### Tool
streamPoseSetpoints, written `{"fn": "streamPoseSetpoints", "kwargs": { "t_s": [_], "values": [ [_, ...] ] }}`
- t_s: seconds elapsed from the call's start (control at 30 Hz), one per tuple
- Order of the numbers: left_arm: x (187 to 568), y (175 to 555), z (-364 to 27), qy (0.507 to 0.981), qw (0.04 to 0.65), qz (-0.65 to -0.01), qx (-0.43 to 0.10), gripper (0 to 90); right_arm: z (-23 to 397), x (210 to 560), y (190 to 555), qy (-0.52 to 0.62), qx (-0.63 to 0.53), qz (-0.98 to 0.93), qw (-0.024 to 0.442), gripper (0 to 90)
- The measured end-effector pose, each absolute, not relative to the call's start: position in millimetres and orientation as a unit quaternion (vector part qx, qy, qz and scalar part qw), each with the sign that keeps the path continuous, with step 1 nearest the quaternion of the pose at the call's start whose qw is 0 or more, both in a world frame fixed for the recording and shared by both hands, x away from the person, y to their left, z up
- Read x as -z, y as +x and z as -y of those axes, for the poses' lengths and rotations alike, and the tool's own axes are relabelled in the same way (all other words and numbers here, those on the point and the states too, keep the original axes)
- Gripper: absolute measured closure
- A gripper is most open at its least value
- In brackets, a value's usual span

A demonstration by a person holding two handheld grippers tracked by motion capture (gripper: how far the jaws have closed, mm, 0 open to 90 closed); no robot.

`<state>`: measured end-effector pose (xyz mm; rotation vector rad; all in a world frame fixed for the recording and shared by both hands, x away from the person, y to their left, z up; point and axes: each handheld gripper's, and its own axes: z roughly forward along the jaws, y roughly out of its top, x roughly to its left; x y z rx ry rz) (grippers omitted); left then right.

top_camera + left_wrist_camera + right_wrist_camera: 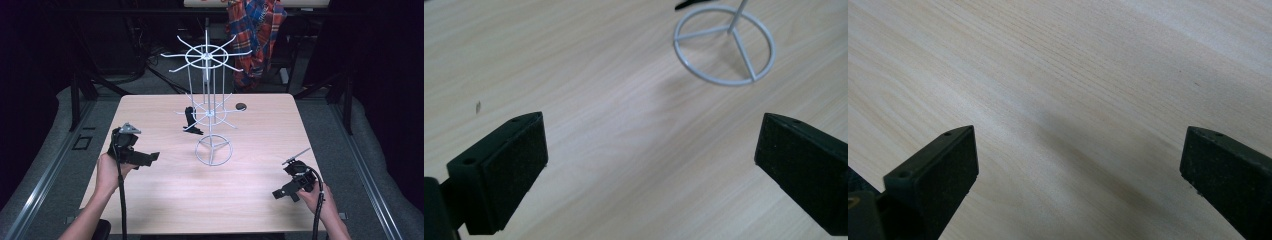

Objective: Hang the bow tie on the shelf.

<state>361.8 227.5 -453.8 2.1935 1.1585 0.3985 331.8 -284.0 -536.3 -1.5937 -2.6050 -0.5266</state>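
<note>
One wire rack [209,95] ahead of the left gripper [651,150], jaws wide, empty. One black item [191,121] beside it. Right gripper [1078,165]: jaws wide, empty, over table [165,200].

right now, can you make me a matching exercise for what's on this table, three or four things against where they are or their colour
Things:
1. wire rack
2. small black object
3. left hand-held gripper
4. right hand-held gripper

Place or colour:
A. near right of the table, jaws open over bare wood
B. white, standing mid-table on a ring base
C. dark, hanging on the rack's lower tier
D. near left, jaws open toward the rack's base

Pairs: 1-B, 2-C, 3-D, 4-A
</note>
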Motion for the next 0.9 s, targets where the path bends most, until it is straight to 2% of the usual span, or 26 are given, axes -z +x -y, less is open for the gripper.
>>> {"fn": "streamPoseSetpoints", "kwargs": {
  "t_s": [0.53, 0.9],
  "values": [
    [485, 352, -229, 0.858, 0.243, -0.435, -0.127, 0.0, 286, 535, 333, -0.506, 0.168, 0.846, 0.029, 1.1],
    [501, 356, -235, 0.864, 0.250, -0.425, -0.099, 0.0, 288, 532, 332, -0.504, 0.174, 0.846, 0.029, 1.2]
  ]
}}
